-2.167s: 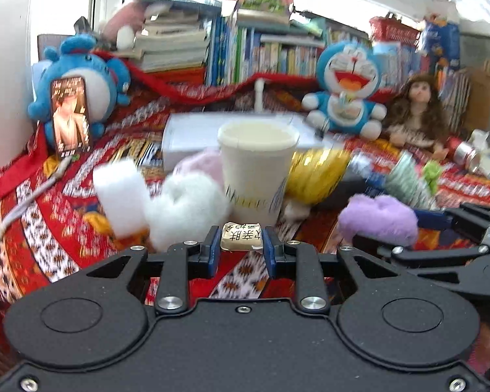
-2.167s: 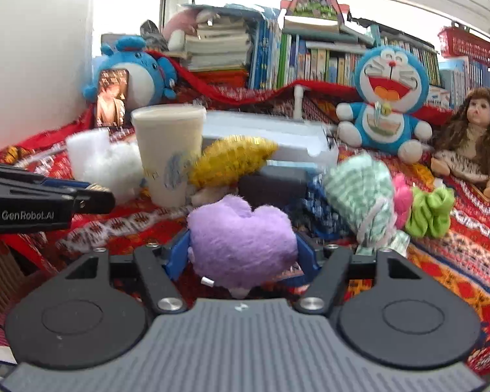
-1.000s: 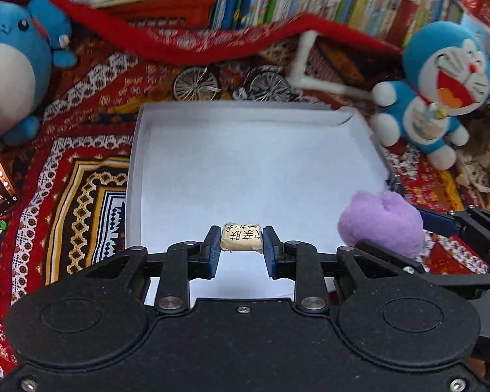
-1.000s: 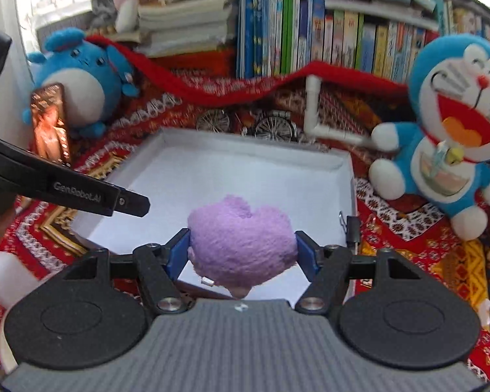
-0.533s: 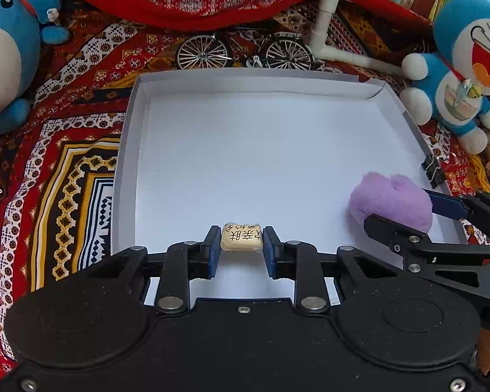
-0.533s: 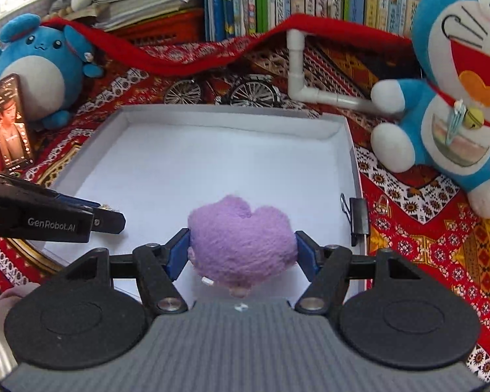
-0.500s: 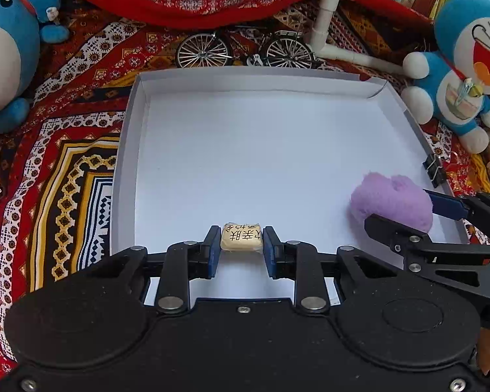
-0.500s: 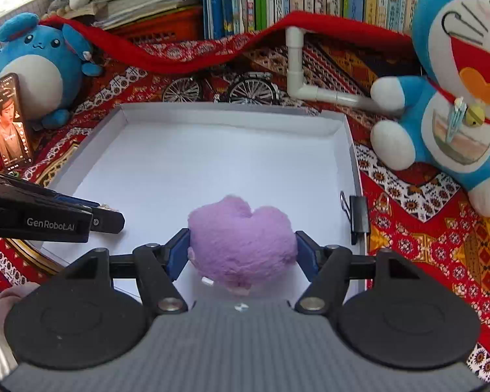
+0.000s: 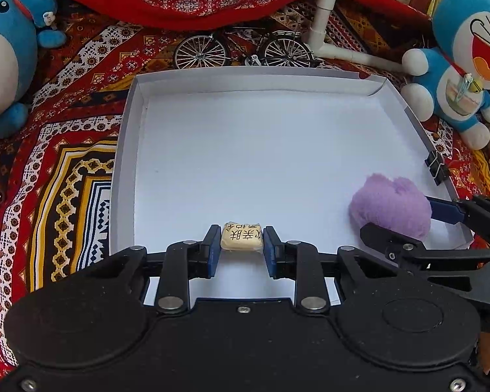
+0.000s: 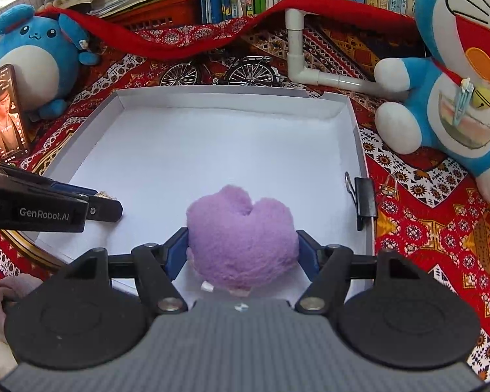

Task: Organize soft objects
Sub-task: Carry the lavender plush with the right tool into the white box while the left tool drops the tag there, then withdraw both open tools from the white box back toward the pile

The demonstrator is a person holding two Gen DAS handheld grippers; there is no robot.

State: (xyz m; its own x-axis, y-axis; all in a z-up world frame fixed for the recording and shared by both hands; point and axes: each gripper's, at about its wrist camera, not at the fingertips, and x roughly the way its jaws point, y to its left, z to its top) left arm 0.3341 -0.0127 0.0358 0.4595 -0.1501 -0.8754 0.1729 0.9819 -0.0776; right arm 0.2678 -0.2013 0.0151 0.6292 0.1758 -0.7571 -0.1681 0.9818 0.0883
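Left claw [image 9: 241,251] pinches a small tan cushion [image 9: 241,240], right claw [image 10: 241,251] squeezes a purple heart plush [image 10: 241,241], both over the white tray [image 9: 127,150] ahead. The plush hangs near the tray's right wall, so it could catch there and tumble outside.

Both wrist views look down close; sharing the white tray [image 9: 127,137] [image 10: 359,137].

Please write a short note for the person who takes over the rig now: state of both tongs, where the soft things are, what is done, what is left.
Left tongs: shut on the small cream cushion, over the near part of the white tray.
Right tongs: shut on the purple plush heart, over the tray's near right part, beside the binder clip.
Done: both soft things carried over the tray.
Left: lower and release both; nothing lies in the tray yet.
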